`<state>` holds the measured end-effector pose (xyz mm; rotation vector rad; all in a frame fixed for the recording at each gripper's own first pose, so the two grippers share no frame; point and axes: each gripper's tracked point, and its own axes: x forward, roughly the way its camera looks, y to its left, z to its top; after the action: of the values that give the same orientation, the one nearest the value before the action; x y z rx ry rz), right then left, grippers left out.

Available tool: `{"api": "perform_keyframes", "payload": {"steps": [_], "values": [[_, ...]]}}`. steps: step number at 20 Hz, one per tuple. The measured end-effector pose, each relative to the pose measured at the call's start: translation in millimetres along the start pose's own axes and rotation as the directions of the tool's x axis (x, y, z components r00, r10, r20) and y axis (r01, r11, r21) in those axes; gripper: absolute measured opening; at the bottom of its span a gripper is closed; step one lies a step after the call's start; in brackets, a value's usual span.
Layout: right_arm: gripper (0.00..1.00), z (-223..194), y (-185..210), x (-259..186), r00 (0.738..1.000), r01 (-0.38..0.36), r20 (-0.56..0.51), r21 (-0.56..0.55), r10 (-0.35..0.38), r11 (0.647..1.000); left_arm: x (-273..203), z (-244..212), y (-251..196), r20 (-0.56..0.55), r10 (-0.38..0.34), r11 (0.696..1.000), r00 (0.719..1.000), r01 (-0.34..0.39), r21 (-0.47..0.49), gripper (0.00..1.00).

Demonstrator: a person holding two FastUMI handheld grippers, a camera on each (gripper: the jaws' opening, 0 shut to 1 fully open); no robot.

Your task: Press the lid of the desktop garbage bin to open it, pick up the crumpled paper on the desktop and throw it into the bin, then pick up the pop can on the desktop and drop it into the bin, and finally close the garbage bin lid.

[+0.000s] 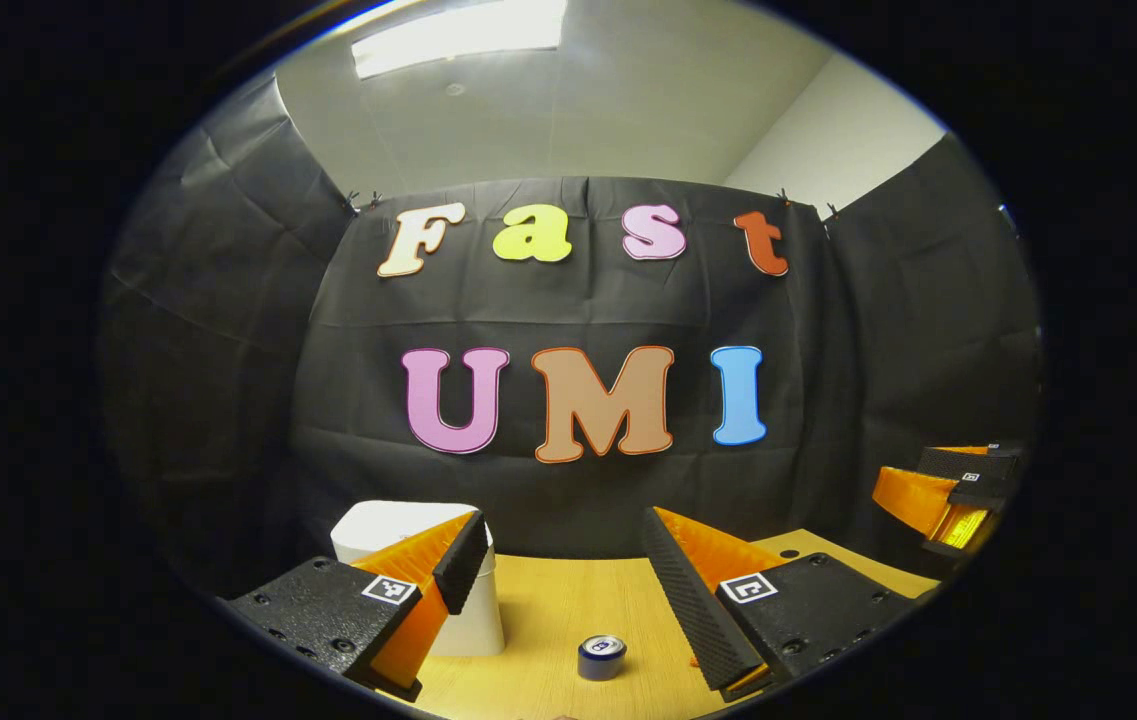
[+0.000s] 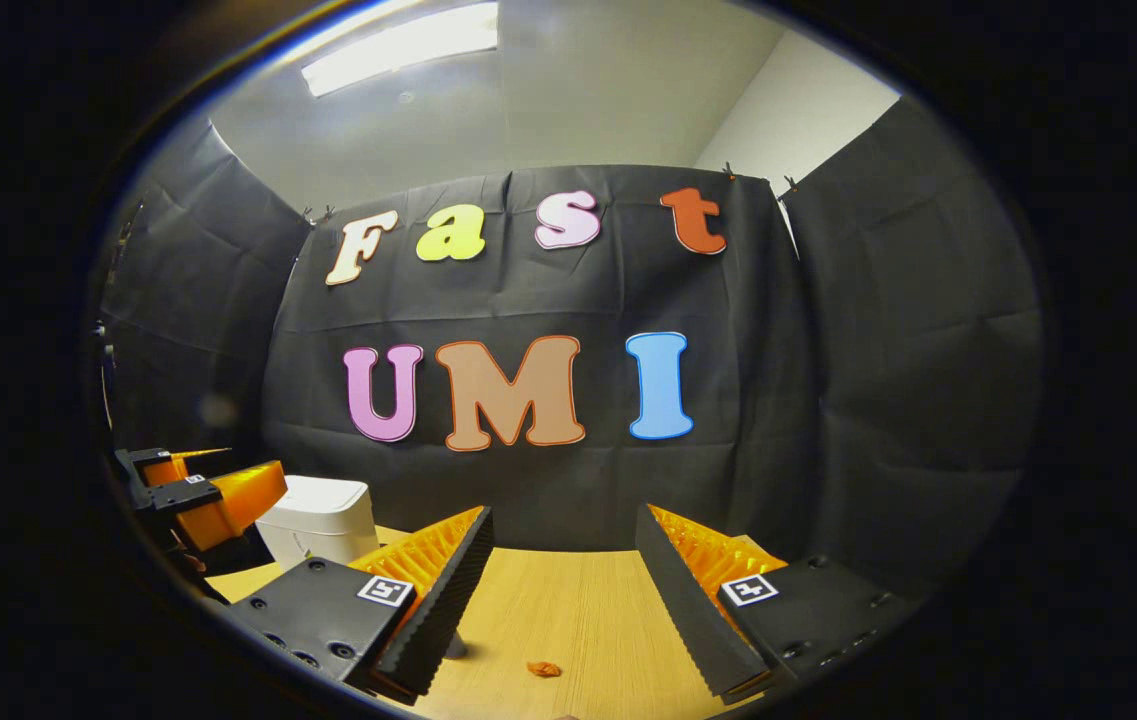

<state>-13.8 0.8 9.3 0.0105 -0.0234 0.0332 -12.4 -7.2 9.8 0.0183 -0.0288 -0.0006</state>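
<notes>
The white desktop bin stands at the table's left, lid down, partly behind one finger of my left gripper, which is open and holds nothing. A pop can stands upright on the wood, low between those fingers and some way off. My right gripper is also open with nothing in it. On the table below it lies a small orange crumpled scrap. The right gripper view has the bin at the left with the left gripper hovering beside it. The right gripper hangs at the far right.
The wooden table runs back to the black cloth wall. A grey shape peeks out beside one finger of the right gripper; what it is I cannot tell.
</notes>
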Motion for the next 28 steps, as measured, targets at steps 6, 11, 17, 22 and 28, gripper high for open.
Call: {"api": "perform_keyframes", "payload": {"steps": [6, 11, 17, 22, 28], "values": [[0.96, -2, 0, -3, 1.0, -0.004, 0.002, -0.004, 0.004, 1.0, -2, 0, 0, -0.003, 0.003, 1.0, 1.0, -0.003, -0.001, 0.94], [0.96, -4, -2, -6, 1.0, -0.002, -0.001, 0.002, 0.002, 1.0, -4, -1, -3, -0.008, 0.001, 1.0, 1.0, -0.001, 0.004, 0.94], [0.96, -6, -10, -9, 1.0, 0.008, -0.003, 0.002, -0.008, 1.0, -3, -5, -5, -0.023, 0.004, 1.0, 1.0, -0.004, 0.012, 0.94], [0.95, -9, -16, -6, 1.0, 0.008, -0.015, 0.004, -0.008, 1.0, 0, -8, -10, -0.031, -0.005, 1.0, 1.0, 0.006, 0.016, 0.79], [0.96, -12, -18, 0, 1.0, -0.004, -0.022, -0.002, 0.004, 1.0, 3, -14, -13, -0.049, -0.007, 1.0, 0.999, 0.008, 0.024, 0.24]]}}
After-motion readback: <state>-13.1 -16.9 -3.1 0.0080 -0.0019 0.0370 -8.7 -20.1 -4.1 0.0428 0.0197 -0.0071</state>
